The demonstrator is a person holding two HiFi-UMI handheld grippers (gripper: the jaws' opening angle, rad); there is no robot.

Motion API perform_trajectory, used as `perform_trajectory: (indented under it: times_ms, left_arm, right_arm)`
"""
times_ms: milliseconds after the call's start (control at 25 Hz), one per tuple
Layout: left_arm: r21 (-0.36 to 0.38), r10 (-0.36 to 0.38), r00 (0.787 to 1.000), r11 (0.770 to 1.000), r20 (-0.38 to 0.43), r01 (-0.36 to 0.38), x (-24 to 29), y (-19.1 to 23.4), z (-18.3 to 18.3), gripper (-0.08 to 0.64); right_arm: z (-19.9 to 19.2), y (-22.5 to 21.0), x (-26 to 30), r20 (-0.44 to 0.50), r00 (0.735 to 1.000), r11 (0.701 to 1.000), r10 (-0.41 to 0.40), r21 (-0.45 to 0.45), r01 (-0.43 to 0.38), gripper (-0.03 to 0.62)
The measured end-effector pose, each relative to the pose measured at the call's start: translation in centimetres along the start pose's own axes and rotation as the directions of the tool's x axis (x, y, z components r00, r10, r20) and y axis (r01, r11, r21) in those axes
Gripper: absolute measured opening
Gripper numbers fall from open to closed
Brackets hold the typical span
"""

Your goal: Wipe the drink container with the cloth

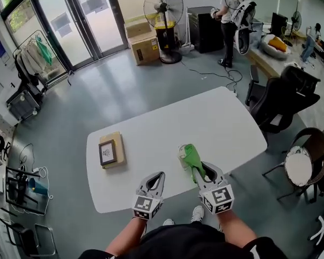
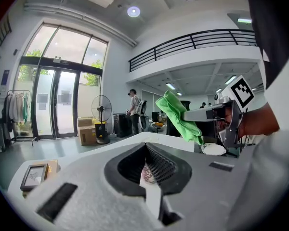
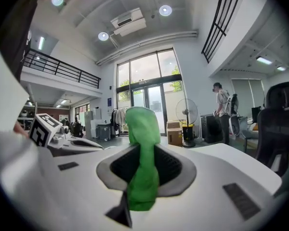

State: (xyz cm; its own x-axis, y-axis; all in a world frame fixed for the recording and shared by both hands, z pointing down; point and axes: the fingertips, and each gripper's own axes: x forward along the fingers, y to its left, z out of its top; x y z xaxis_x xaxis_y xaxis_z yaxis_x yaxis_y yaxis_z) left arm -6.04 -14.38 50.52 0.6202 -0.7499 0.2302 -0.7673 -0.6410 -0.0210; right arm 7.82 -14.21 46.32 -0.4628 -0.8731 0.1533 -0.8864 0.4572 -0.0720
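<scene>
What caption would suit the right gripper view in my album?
Right gripper clamps a green cloth; glass doors and a fan stand beyond.

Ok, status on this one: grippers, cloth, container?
Right gripper shut on green cloth, held above the table. Left gripper shut, empty. Pale thing behind cloth, possibly the drink container, mostly hidden. Framed picture well left, clear.

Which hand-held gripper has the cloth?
The right hand-held gripper: its jaws are clamped on the green cloth, which sticks out past them. The left hand-held gripper has no cloth between its jaws.
</scene>
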Motion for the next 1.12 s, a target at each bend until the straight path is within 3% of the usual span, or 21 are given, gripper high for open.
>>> perform_trajectory:
  times_ms: [560,1120]
  left_arm:
    - [-0.059,0.213,0.976,0.975,-0.037,-0.215,1.1,0.9,-0.6,0.014]
    - [-0.065,0.171,0.984,0.983,-0.045,-0.173,1.4,4.0,-0.7,0.014]
  right_arm:
    - [-0.5,-2.6,3.8,-0.012,0.985,0.985,0.17,0.038,-0.169,0.098]
    - [-1.0,0.4,6.6,-0.053,0.985,0.974,0.164,0.165,-0.154,0.098]
